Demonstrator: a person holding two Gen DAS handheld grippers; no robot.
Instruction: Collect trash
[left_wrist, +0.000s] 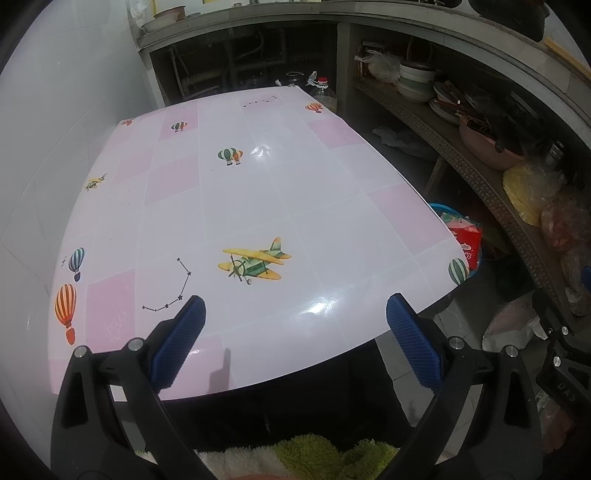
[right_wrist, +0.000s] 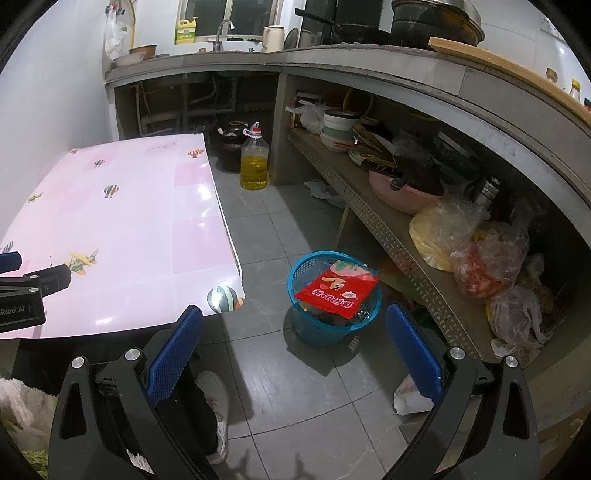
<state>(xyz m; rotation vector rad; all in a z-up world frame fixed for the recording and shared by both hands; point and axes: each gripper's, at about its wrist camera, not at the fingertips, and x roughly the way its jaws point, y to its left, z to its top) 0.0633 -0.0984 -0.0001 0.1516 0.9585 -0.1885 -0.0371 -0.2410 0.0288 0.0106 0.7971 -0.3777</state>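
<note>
A blue plastic basket stands on the grey tiled floor right of the table. A red printed wrapper lies across its rim, with more scraps under it. In the left wrist view the basket and red wrapper peek out past the table's right edge. My right gripper hangs open above the floor, the basket showing between its blue pads. My left gripper is open over the near edge of the pink table, holding nothing. The left gripper's body shows at the right wrist view's left edge.
A low shelf runs along the right, crowded with bowls, a pink basin and plastic bags. An oil bottle and dark pot stand on the floor beyond the table. A person's shoe rests on the tiles below my right gripper.
</note>
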